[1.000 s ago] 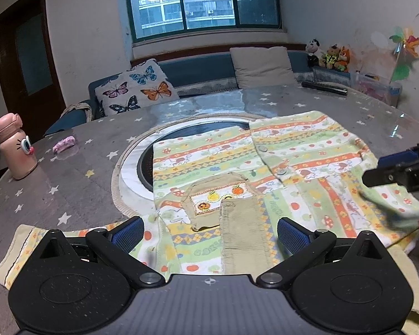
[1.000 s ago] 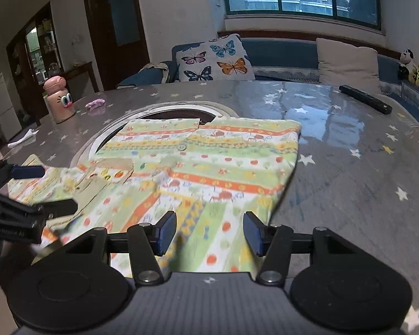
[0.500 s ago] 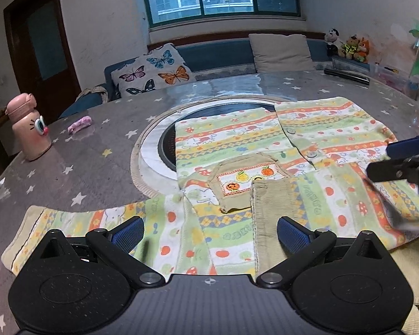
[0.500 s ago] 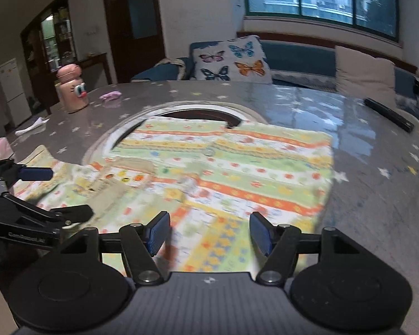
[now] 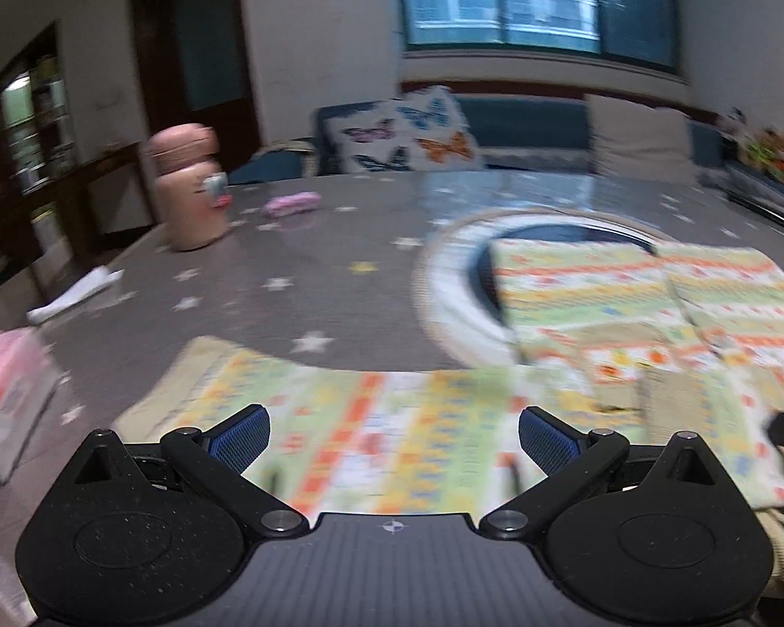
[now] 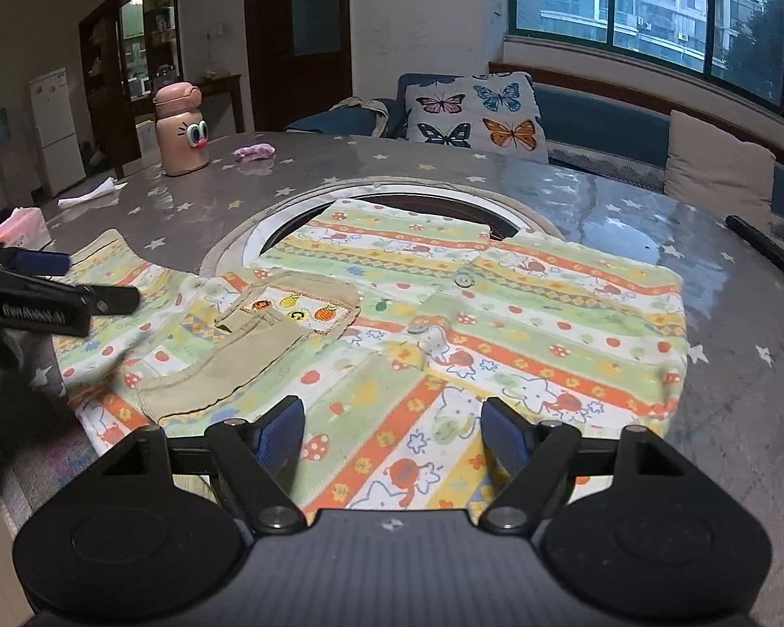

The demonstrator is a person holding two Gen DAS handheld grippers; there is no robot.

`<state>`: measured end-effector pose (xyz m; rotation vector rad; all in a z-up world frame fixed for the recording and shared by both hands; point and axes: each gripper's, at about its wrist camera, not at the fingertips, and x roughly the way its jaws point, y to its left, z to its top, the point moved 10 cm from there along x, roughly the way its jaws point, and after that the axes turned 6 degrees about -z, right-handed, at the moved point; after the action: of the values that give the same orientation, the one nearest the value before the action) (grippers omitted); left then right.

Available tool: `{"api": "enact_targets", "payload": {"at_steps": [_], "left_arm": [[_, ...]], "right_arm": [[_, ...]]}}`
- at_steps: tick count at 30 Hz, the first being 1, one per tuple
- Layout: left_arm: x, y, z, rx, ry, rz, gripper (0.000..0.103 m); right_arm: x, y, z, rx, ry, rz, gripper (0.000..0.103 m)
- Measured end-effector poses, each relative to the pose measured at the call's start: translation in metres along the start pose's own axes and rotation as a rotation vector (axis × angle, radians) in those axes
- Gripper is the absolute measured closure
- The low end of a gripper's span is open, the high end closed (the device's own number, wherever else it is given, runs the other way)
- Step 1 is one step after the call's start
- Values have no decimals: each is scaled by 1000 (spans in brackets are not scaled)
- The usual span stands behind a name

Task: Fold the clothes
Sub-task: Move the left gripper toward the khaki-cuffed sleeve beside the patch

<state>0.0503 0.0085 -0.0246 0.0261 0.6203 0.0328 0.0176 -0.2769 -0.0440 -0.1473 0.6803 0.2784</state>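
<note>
Starry table (image 6: 731,366), flat shirt (image 6: 522,324), parted tools.

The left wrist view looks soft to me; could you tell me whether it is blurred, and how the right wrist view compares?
Left wrist view: motion-smeared, the patterned shirt streaked sideways. Right wrist view: sharp, with window glare on the table.

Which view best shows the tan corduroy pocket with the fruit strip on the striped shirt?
Right wrist view: the tan corduroy pocket is sharp, whole and central. In the left wrist view it is motion-blurred near the right edge.
</note>
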Motion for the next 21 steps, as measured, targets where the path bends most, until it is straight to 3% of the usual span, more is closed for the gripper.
{"api": "enact_targets", "payload": {"at_steps": [4, 13, 21], "left_arm": [[-3, 36, -2, -36, -18, 81, 2], [1, 109, -8, -162, -5, 240, 17], [12, 126, -17, -224, 39, 226, 31]], "right_arm": [[-3, -1, 0, 4, -3, -2, 26], [-8, -8, -3, 27, -1, -9, 26], [-11, -12, -7, 42, 8, -15, 26]]}}
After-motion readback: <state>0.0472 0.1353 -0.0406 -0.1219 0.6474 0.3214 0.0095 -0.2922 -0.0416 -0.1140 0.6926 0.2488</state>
